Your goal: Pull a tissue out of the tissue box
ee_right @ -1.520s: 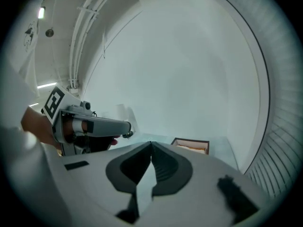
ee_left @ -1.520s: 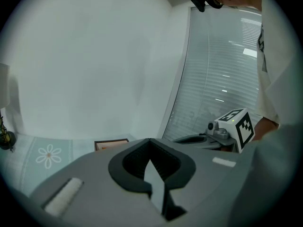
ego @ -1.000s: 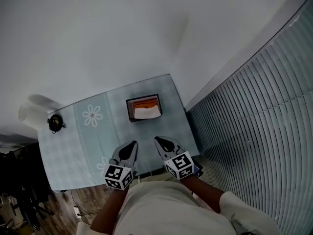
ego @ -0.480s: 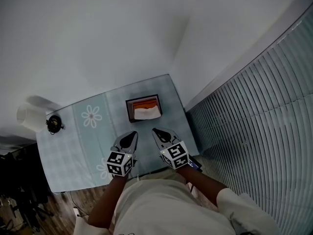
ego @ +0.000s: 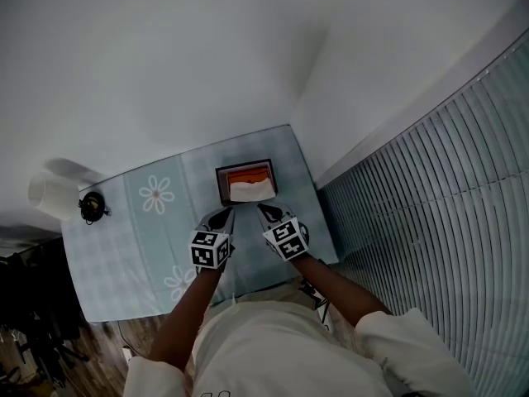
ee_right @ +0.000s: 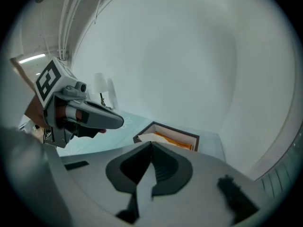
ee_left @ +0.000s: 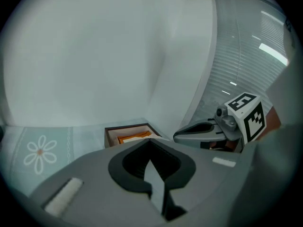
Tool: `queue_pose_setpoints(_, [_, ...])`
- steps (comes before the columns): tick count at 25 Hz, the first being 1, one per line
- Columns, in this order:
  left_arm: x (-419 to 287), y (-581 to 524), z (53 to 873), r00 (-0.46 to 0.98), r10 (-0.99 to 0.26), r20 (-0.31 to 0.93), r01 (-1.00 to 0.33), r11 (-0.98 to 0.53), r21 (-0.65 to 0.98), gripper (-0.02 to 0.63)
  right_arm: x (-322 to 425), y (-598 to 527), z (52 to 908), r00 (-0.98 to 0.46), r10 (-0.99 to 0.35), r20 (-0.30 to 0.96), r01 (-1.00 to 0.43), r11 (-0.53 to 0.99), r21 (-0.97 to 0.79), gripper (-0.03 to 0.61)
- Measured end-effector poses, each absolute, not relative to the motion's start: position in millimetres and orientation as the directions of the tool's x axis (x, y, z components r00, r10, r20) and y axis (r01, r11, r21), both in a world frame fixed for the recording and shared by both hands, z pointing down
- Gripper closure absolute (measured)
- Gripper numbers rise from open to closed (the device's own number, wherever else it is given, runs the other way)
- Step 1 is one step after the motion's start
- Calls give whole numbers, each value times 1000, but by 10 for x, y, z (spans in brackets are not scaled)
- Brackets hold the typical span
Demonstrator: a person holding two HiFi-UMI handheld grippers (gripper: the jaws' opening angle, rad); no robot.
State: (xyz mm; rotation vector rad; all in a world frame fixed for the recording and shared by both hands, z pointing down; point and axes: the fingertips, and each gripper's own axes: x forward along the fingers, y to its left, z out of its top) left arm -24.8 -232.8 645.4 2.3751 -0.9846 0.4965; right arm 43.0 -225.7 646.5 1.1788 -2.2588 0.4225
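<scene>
The tissue box [ego: 245, 180] is a dark brown open box with an orange pack and a white tissue [ego: 248, 192] on top, standing at the far side of the table. My left gripper [ego: 224, 215] and right gripper [ego: 265, 212] hover side by side just short of the box's near edge, both shut and empty. In the left gripper view the box [ee_left: 127, 135] lies straight beyond my shut jaw tips [ee_left: 149, 140], with the right gripper [ee_left: 177, 136] alongside. The right gripper view shows the box [ee_right: 169, 139] past its own tips [ee_right: 151, 144] and the left gripper [ee_right: 120, 122] at left.
The table wears a pale blue checked cloth [ego: 124, 238] with daisy prints. A small black object [ego: 92, 208] and a white cylinder [ego: 50, 195] sit at its far left corner. A white wall stands behind, and slatted blinds [ego: 430, 213] run along the right.
Both grippers have moved forward and down from the table's near edge to just in front of the tissue box. Their jaws have stayed shut.
</scene>
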Motion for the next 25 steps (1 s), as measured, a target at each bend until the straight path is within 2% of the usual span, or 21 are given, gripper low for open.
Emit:
queue_pose_setpoints(13, [-244, -2588, 6868, 603, -522, 603, -769, -581, 266, 606, 338, -2511, 6848, -435, -596, 675, -772, 633, 62, 563])
queue_pose_setpoints(14, [-249, -2591, 6870, 602, -523, 603, -770, -579, 268, 606, 326, -2515, 6865, -438, -587, 681, -765, 641, 61, 549])
queue_pose_setpoints(16, [-262, -2591, 6881, 602, -523, 604, -773, -571, 277, 606, 310, -2518, 6912, -433, -573, 696, -751, 657, 73, 458])
queue_pose_setpoints(18, [-277, -2586, 6893, 603, -520, 605, -775, -561, 290, 606, 302, -2515, 6961, -416, -565, 712, -732, 673, 106, 413])
queue_pose_setpoints(25, [-292, -2589, 6898, 609, -514, 604, -772, -558, 303, 606, 232, -2515, 7112, -340, -572, 747, -633, 727, 268, 382])
